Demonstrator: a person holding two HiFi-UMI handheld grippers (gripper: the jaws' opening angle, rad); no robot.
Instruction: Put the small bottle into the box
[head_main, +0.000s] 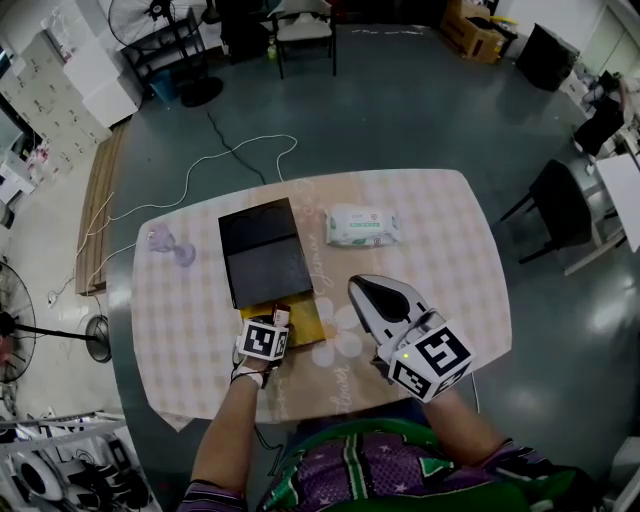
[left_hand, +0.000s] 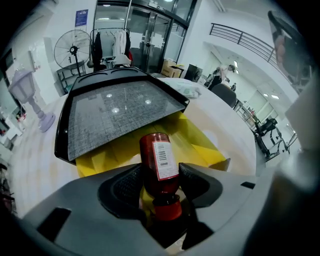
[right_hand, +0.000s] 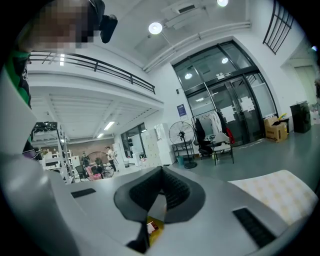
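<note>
- Left gripper (left_hand: 161, 176): jaws are clamped on the small bottle (left_hand: 159, 160). The pads press the red body from both sides, on the part nearest the cap. The cap points back toward you and the base points out toward the box (left_hand: 212, 150).
- Bottle position: in the air at the near edge of the box, over the open yellow interior. As far as the views show, it is not yet resting inside.
- Box: the black lid (left_hand: 117, 112) tilts over the far part of the yellow interior, so only the near part is open to you.
- Right gripper (right_hand: 161, 174): jaws drawn together with nothing between them. It hangs to the right of the box, apart from it.
- Pack of wipes (head_main: 362, 225): lies beyond the box's far right corner on the table (head_main: 450, 260). It is not involved.
- Handling (judgement): the bottle looks light, rigid and smooth-walled. You cannot tell glass from hard plastic here. With a round, slick body it may swivel or slide between the pads.
- Hold (judgement): your grip near the cap end is workable. A hold at mid-body, across the white barcode label, would resist twisting better.
- Fragility (judgement): treat it as breakable. Bring it close to the yellow floor before you release it, and do not drop it.
- Risk (judgement): the base could catch on the lid's overhang, so keep it under that edge.
</note>
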